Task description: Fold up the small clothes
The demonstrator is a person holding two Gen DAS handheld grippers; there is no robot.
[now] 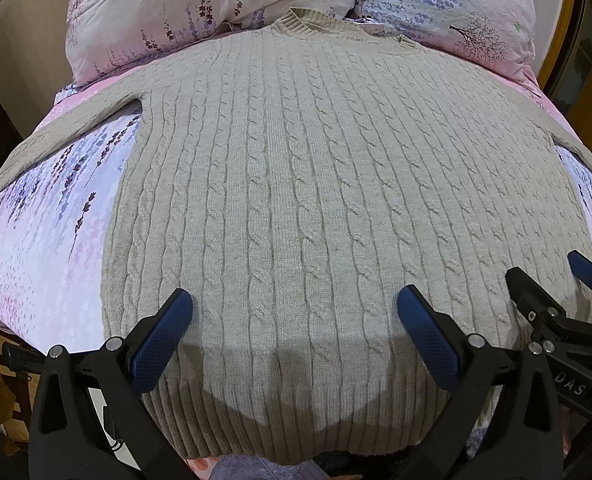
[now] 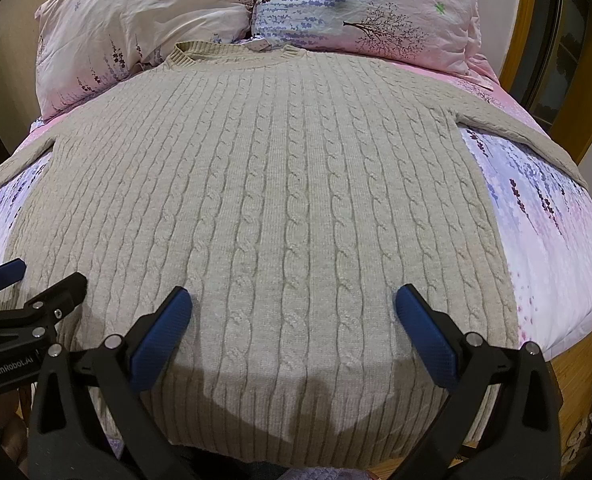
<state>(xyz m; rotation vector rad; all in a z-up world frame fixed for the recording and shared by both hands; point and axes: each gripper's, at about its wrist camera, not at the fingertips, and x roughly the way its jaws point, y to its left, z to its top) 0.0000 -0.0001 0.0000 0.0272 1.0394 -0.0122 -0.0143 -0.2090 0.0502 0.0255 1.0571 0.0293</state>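
Sweater count: one beige cable-knit sweater (image 1: 308,216), flat on bed with pink-lavender floral sheet (image 1: 44,240), neckline toward two floral pillows (image 2: 144,12), both sleeves spread outward. My left gripper (image 1: 294,312) hovers over hem, jaws spread wide, nothing between them. My right gripper (image 2: 292,310) beside it over hem, jaws likewise spread, empty. Each gripper shows at edge of other's view.
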